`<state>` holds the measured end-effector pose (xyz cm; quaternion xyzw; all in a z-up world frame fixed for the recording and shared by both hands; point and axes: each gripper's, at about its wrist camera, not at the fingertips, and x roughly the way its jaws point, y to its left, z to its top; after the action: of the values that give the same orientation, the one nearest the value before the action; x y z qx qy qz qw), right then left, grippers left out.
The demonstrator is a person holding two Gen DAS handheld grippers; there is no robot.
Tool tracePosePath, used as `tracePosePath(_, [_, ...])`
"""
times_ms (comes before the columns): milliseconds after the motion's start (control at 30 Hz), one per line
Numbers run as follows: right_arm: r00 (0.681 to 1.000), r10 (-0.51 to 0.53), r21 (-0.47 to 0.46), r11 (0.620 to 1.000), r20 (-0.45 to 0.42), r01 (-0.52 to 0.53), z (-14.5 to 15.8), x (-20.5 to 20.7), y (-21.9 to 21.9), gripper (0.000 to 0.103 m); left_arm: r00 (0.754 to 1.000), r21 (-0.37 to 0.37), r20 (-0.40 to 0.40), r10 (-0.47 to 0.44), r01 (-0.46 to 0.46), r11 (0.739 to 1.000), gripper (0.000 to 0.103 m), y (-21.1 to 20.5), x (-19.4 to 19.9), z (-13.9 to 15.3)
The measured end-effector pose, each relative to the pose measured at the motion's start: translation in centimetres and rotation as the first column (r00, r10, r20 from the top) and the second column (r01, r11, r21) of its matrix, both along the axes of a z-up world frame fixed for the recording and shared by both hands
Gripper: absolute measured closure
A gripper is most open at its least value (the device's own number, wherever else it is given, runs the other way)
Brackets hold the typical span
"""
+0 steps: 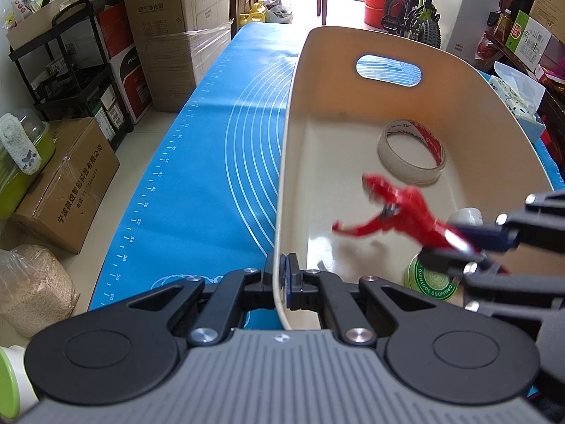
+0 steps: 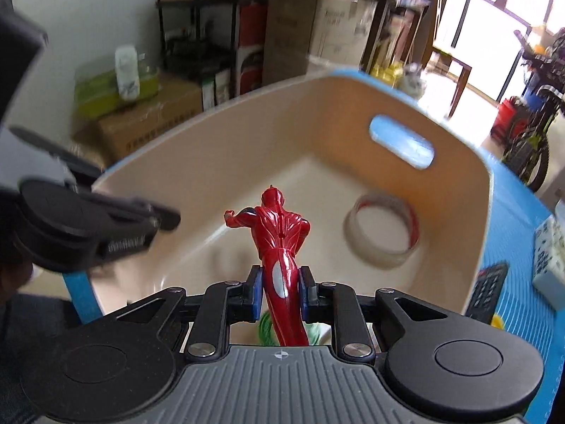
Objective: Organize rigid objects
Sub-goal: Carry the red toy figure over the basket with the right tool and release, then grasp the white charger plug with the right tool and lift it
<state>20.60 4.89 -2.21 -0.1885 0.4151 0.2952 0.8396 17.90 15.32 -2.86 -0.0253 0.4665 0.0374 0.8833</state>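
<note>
A cream plastic bin (image 1: 353, 46) with a handle slot stands on the blue mat (image 1: 212, 162). My left gripper (image 1: 284, 279) is shut on the bin's near left wall. My right gripper (image 2: 280, 288) is shut on the legs of a red toy figure (image 2: 279, 226) and holds it above the bin's inside; the figure also shows blurred in the left wrist view (image 1: 395, 212). Inside the bin lie a roll of clear tape (image 1: 411, 152), a green-lidded round tin (image 1: 432, 277) and a small white object (image 1: 466, 215).
Cardboard boxes (image 1: 63, 180) and a black shelf (image 1: 70, 67) stand on the floor left of the table. A remote control (image 2: 489, 289) and a patterned box (image 2: 549, 254) lie on the mat right of the bin. A bicycle (image 1: 416, 10) stands at the back.
</note>
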Motion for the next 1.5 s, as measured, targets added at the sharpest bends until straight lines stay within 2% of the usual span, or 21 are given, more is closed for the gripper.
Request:
tracePosePath(133, [0.999,-0.029,0.038,0.999,-0.029,0.03,0.3,0.5,-1.0,0.071,1.0,0.001,0.0,0.001,-0.001,1.0,0.098,0.0,0.0,0.0])
tracePosePath(200, [0.999,-0.04,0.077,0.996,-0.015,0.041,1.0,0.5,-1.8,0.057,1.0,0.002,0.0,0.0,0.0,1.0,0.098,0.1,0.1,0.0])
tracePosePath(267, [0.998,-0.056,0.118,0.992,0.014,0.054,2.1,0.3,-2.7,0.048,1.0,0.003,0.0,-0.001,0.001,1.0,0.098,0.1,0.1,0.0])
tracePosePath(433, [0.992,-0.103,0.218,0.972,0.075,0.084,5.4,0.2,-5.8,0.047,1.0,0.002,0.0,0.0,0.0,1.0,0.098,0.1,0.1,0.0])
tracePosePath(600, [0.978,-0.165,0.245,0.961,0.126,0.13,7.7,0.8,-10.0,0.043,1.0,0.001,0.0,0.0,0.0,1.0,0.098,0.1,0.1,0.0])
tracePosePath(767, [0.961,-0.234,0.2,0.959,0.15,0.202,7.8,1.9,-14.1,0.041,1.0,0.001,0.0,0.0,0.0,1.0,0.098,0.1,0.1,0.0])
tracePosePath(900, [0.956,-0.263,0.177,0.955,0.132,0.239,6.8,2.4,-16.6,0.041,1.0,0.001,0.0,0.0,0.0,1.0,0.098,0.1,0.1,0.0])
tracePosePath(1233, [0.985,-0.149,0.048,0.988,0.086,0.146,1.5,2.9,-15.6,0.041,1.0,0.004,0.001,-0.002,0.002,1.0,0.097,0.1,0.0,0.0])
tracePosePath(1500, [0.994,-0.069,-0.014,0.997,0.082,0.07,-0.1,3.6,-13.5,0.041,1.0,0.004,0.001,-0.002,0.002,1.0,0.097,0.1,0.0,0.0])
